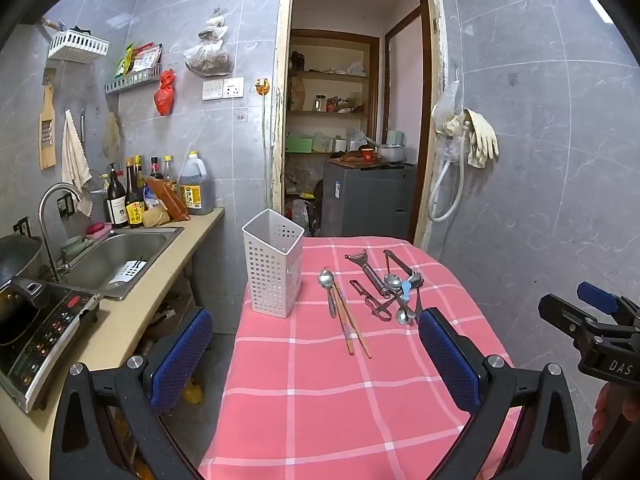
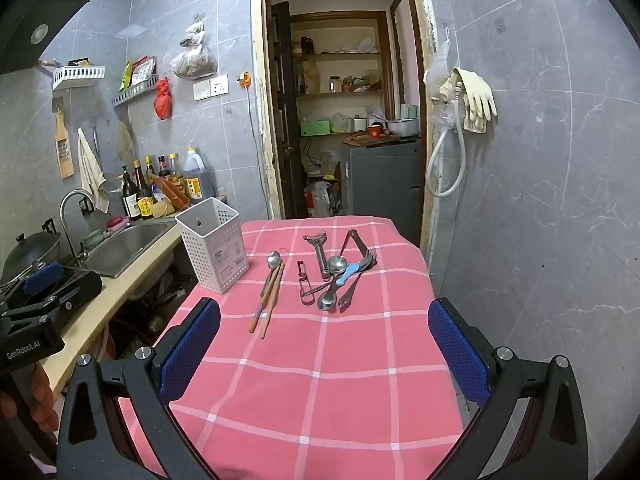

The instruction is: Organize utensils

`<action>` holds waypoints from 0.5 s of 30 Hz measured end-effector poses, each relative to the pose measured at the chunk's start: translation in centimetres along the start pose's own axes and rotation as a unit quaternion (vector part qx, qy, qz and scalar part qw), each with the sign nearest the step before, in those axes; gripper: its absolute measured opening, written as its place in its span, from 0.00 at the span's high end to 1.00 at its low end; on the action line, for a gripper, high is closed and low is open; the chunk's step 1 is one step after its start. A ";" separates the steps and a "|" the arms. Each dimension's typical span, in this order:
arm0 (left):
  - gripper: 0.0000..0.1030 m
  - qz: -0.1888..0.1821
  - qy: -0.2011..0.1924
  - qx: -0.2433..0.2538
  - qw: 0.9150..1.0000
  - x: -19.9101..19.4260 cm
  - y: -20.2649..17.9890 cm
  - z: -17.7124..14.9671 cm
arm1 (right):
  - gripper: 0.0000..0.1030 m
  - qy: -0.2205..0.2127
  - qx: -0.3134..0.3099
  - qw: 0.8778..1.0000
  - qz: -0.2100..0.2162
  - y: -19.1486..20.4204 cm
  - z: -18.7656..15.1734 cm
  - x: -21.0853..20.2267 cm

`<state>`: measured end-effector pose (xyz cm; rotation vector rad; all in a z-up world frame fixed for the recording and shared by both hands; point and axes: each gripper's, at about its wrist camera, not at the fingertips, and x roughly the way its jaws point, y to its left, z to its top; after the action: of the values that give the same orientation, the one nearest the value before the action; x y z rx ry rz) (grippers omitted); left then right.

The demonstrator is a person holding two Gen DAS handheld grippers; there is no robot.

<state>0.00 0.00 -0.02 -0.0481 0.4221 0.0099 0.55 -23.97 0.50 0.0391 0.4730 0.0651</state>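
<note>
steel sink set in beige counter, curved faucet at its rim. sauce bottles and oil jug against wall. red bag hangs beside switches. rubber gloves on right wall.

We've got a pink cloth crossed by white check lines over the counter. There's the white holder, dotted all over with small square holes. We see silver spoons, reddish-brown chopsticks, and one light blue handle in the steel pile. Grey marbled tiles on the wall, cream gloves hanging, a red bag. Blue pads on our black jaws.
</note>
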 end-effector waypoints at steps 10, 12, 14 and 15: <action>0.00 -0.001 0.000 0.000 1.000 -0.4 -0.7 0.9 | 0.01 0.000 0.000 1.000 0.000 0.0 0.1 -0.2; 0.00 -0.001 0.000 -0.001 1.000 -0.4 -0.6 0.9 | 0.01 -0.001 0.000 1.000 0.001 -0.1 0.1 -0.2; 0.00 -0.001 0.000 0.000 1.000 -0.4 -0.6 0.7 | 0.01 0.000 0.000 1.000 0.000 -0.1 0.1 -0.2; 0.00 -0.001 0.000 0.000 1.000 -0.4 -0.6 0.7 | 0.01 0.000 0.001 1.000 0.000 -0.2 0.1 -0.2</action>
<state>-0.09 -0.54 0.84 -0.0493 0.4224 0.0075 0.44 -24.14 0.71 0.0406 0.4722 0.0649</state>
